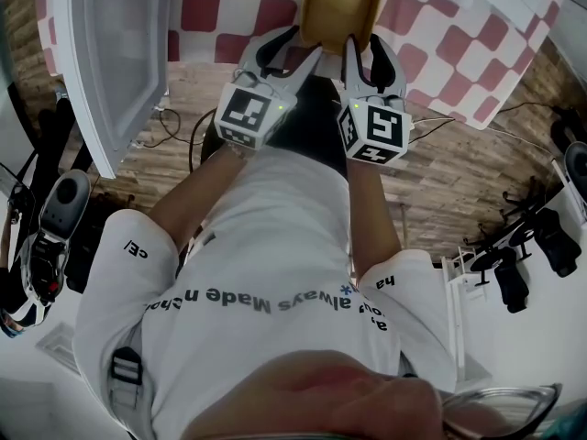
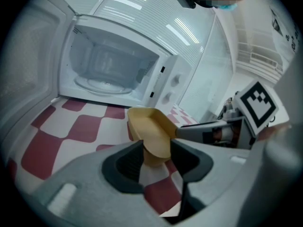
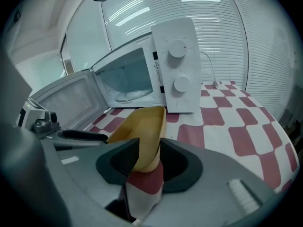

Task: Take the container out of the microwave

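Left claw (image 2: 154,156) and right claw (image 3: 144,157) clamped on yellow container (image 1: 341,3), seemingly clear of open microwave (image 3: 175,65)

Container (image 1: 341,7) partly beyond top edge

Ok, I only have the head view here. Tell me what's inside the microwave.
Observer: In the left gripper view, the white microwave holds only its glass turntable.
Operator: Confirm both grips on the container.
Observer: The left gripper has its fingers shut on one end of the shallow yellow plastic container, and the right gripper is shut on the other.
Operator: Tell me if it's clear of the cavity.
Observer: In the right gripper view it is fully outside, in front of the microwave, whose door stands open.
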Tool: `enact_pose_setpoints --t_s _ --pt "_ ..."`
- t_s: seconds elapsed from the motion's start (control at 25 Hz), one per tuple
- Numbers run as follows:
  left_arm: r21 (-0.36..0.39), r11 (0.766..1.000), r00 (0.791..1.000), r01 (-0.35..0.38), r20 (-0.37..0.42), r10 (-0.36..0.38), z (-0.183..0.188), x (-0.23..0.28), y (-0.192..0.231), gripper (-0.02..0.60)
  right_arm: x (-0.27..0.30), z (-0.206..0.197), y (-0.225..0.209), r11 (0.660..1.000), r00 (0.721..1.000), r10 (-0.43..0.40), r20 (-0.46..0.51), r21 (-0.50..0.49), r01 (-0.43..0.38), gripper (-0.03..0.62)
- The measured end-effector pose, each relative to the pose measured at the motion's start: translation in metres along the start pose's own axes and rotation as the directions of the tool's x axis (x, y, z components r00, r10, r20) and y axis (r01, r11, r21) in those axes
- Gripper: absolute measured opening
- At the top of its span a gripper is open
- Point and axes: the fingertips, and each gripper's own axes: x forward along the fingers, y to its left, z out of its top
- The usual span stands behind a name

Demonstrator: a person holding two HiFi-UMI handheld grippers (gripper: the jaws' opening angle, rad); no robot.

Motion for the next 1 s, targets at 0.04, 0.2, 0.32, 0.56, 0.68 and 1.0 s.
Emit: enact_pose_setpoints --t_s 0.04,0.2,0.32,0.56,0.68,1.0 --pt "-0.001 1.0 1.0 -0.001 -0.002 0.001 -0.001 0.001 0.001 0.179 0.002 -0.002 -0.001 1.0 1.0 0.0 -0.006 0.0 0.0 0.137" --pt "-0.007 1.0 1.0 0.001 -0.007 -0.001 -0.004 0.005 0.005 0.178 0.006 -0.011 -0.004 1.0 1.0 0.002 -0.026 0.012 -0.002 0.138" --pt "-0.007 1.0 1.0 0.003 -0.002 -0.003 -0.001 0.007 0.006 0.176 0.007 -0.012 -0.008 1.0 0.999 0.003 -0.032 0.018 -0.002 0.138" --pt "-0.015 0.999 0.999 -0.029 0.024 0.029 0.014 -0.006 0.016 0.178 -0.006 0.007 -0.013 0.999 1.0 -0.02 -0.005 -0.033 0.02 0.14" --pt "0.0 1.0 0.998 -0.031 0.048 0.031 0.032 -0.017 0.016 0.178 -0.019 0.03 -0.01 0.997 0.999 -0.014 0.031 -0.082 0.016 0.13" --pt "0.051 0.999 0.987 -0.001 0.158 -0.007 0.107 -0.063 -0.007 0.166 -0.073 0.104 0.028 0.981 0.987 0.069 0.142 -0.189 -0.041 0.114"
